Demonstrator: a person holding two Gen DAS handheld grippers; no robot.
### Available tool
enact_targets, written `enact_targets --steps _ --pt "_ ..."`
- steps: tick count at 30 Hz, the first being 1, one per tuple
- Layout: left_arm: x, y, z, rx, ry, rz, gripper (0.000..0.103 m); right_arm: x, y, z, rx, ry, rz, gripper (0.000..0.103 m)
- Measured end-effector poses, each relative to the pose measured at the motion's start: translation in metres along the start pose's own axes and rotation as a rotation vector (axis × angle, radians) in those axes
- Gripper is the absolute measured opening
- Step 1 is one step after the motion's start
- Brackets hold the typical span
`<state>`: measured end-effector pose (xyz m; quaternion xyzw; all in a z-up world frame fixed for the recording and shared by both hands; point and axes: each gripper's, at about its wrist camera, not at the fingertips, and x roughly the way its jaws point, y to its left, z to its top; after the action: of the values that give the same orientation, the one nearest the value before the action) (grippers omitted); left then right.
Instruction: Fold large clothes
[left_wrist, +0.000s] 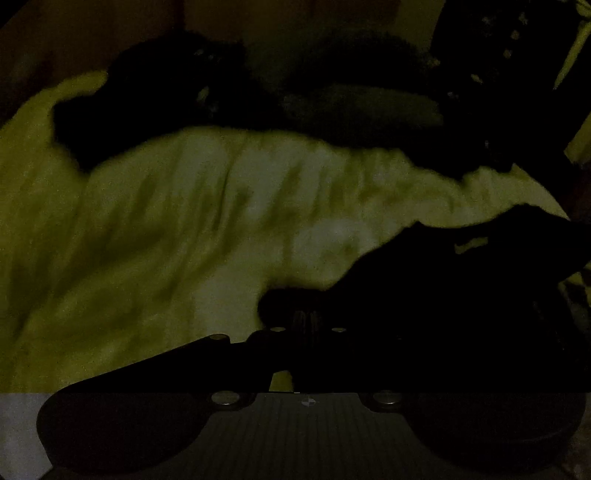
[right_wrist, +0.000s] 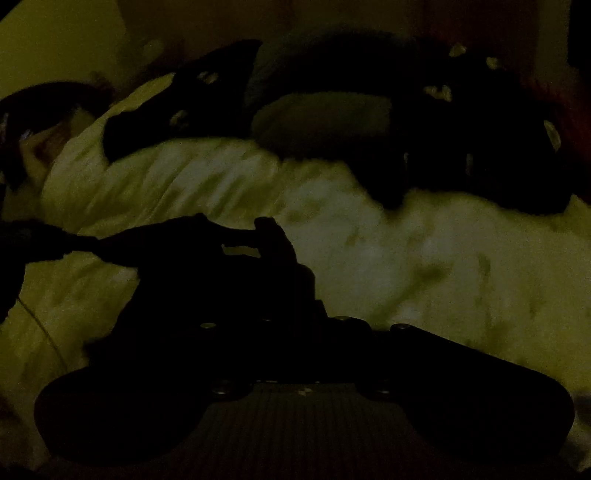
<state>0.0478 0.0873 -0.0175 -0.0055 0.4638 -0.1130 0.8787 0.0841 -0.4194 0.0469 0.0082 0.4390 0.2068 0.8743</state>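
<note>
1. The left claw (left_wrist: 306, 314) is pressed together; a dark garment (left_wrist: 461, 266) bunches right at its tips and runs off to its right, so it seems to be pinching that cloth, though the dim light hides the pads.
2. The right claw (right_wrist: 273, 236) is also closed, its tips buried in the same dark garment (right_wrist: 177, 243), which stretches away to its left in a taut strip.
3. The garment thus hangs between the two claws, lifted just above a pale, wrinkled bedsheet (left_wrist: 166, 221) that spreads ahead of and beneath both.
4. Its long axis appears to run claw to claw, across the bed; which end is collar or hem cannot be told.
5. It looks soft and limp: it sags and gathers where gripped and should drape freely, so it is probably light, with no stiffness to hold a crease.
6. The best hold is likely at an edge or corner, one claw at each end, kept taut to stop it bunching.
7. Beyond the claws, further dark heaps (right_wrist: 424, 129) lie along the far side of the sheet, too dark to identify.
</note>
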Motion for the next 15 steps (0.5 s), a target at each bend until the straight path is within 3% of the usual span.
enact_targets --steps 5,10,12,15 --pt "-0.016 -0.012 -0.095 -0.152 0.169 0.053 0.038 -0.032 0.03 -0.082 -0.152 0.098 0.025 0.009" --pt "0.006 -0.026 -0.144 -0.188 0.303 0.101 0.039 -0.005 0.042 -0.141 -0.262 0.226 -0.011 0.012" --pt "0.007 -0.029 -0.153 -0.201 0.316 0.128 0.039 0.01 0.039 -0.154 -0.277 0.297 -0.046 0.015" --pt "-0.012 -0.034 -0.148 -0.26 0.239 0.137 0.039 0.001 0.037 -0.155 -0.296 0.27 -0.054 0.015"
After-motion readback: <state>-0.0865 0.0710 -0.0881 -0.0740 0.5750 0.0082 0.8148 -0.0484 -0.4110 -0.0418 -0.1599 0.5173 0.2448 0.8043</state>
